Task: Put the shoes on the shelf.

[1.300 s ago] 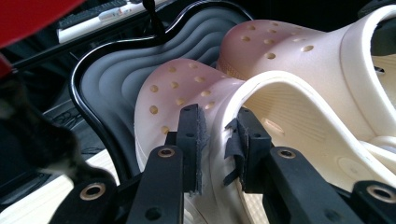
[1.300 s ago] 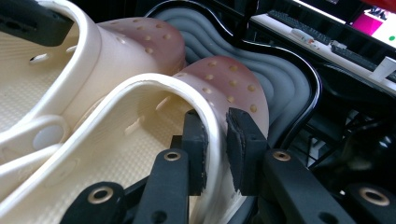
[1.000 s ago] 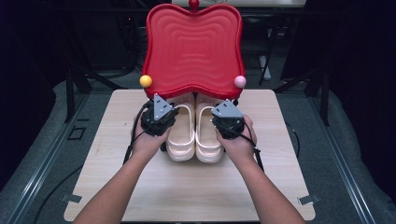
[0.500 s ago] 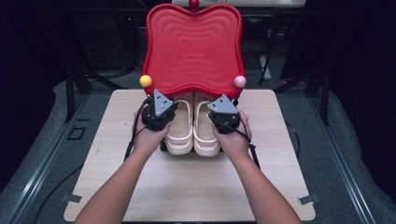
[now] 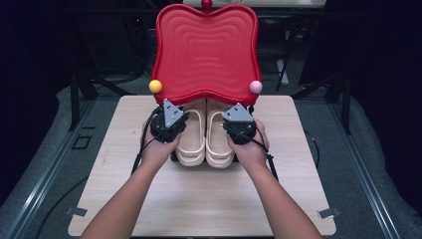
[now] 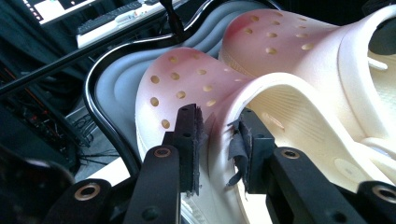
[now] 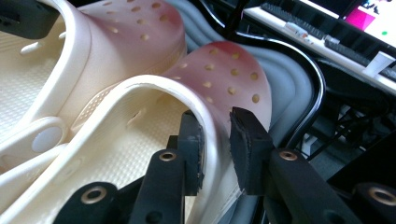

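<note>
The red scalloped tray (image 5: 206,50) stands tilted at the table's (image 5: 199,199) far edge, sheltering the toes of 2 cream clogs (image 5: 205,139); left gripper (image 6: 219,140) and right gripper (image 7: 215,140), jaws just opening, straddle each outer wall, apparently releasing them.

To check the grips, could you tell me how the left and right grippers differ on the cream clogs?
The left gripper straddles the outer wall of the left cream foam clog; the right gripper straddles that of the right clog. One left gripper pad is frayed; the right gripper's look whole. The right gripper's outer pad stands clear of the wall; the left gripper's pads sit closer. Both have just been opening.
</note>
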Available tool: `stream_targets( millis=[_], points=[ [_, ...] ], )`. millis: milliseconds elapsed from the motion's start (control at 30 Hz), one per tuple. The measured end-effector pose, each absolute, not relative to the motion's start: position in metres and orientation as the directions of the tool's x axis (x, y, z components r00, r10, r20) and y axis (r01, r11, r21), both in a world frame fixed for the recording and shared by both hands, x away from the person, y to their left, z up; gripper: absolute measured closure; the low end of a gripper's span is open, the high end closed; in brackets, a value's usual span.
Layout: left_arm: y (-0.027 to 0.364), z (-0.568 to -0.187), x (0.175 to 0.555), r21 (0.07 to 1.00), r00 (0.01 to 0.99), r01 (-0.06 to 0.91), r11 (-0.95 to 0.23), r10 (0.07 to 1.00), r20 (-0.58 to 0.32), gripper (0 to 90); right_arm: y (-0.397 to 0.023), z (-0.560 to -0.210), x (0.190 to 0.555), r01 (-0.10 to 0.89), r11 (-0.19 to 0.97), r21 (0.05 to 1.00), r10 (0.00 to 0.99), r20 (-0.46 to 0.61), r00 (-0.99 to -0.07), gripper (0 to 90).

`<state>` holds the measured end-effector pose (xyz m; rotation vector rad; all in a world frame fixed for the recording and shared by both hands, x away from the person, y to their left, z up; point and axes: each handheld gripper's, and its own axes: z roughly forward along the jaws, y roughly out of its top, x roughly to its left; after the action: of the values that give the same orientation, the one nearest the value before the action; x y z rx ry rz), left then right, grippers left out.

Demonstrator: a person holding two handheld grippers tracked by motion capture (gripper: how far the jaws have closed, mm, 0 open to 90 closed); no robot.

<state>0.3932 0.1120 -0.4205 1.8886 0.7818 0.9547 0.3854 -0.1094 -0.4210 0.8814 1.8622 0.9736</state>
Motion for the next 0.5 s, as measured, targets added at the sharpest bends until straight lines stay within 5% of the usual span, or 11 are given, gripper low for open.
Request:
stream_targets(
  millis=[500],
  points=[
    [0.1149,-0.4254,0.3904,0.893,0.535,0.158,-0.422,0.797,0.282,62.8,-0.1075,-0.4214,0.3782,0.211,0.474,0.855,0.833,-0.358,-0.423,68.7]
  ],
)
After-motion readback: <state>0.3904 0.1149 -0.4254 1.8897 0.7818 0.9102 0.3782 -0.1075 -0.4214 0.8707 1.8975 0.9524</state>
